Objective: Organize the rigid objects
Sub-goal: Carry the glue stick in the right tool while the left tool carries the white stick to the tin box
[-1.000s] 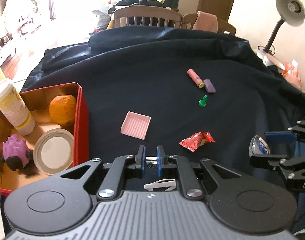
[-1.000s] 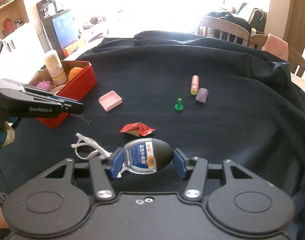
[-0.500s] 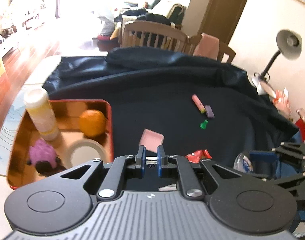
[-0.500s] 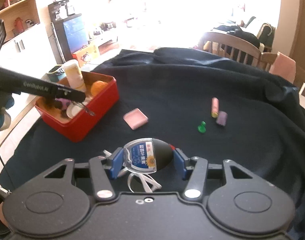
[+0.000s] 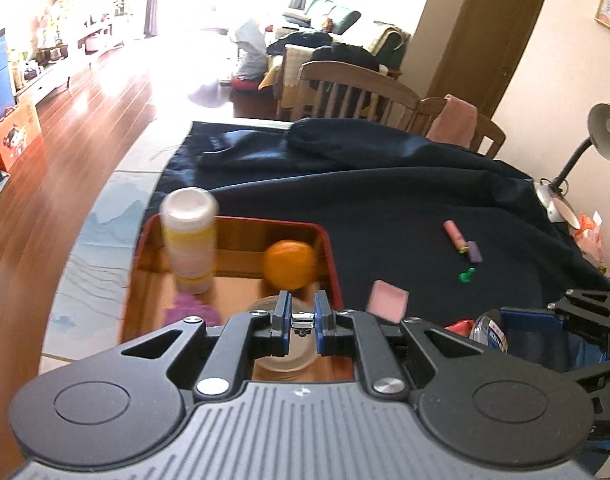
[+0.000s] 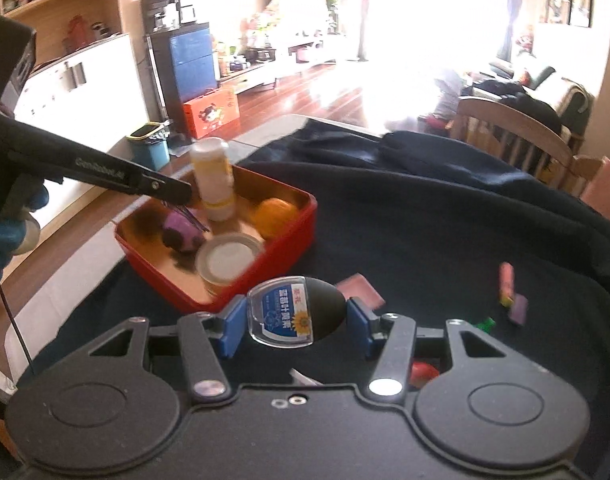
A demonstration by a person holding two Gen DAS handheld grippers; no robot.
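Two tongs: right (image 6: 295, 326) clamps a black, blue-labelled oval case (image 6: 293, 312); left (image 5: 302, 322) pinches a small metal piece (image 5: 302, 317).

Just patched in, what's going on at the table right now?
A person is tidying loose items into the red tin. The right gripper is shut on a clear-topped black case with a blue label, carried above the dark cloth beside the tin. The left gripper is closed on something small and thin, over the tin. Already inside: a bottle, an orange, a purple toy and a round lid.
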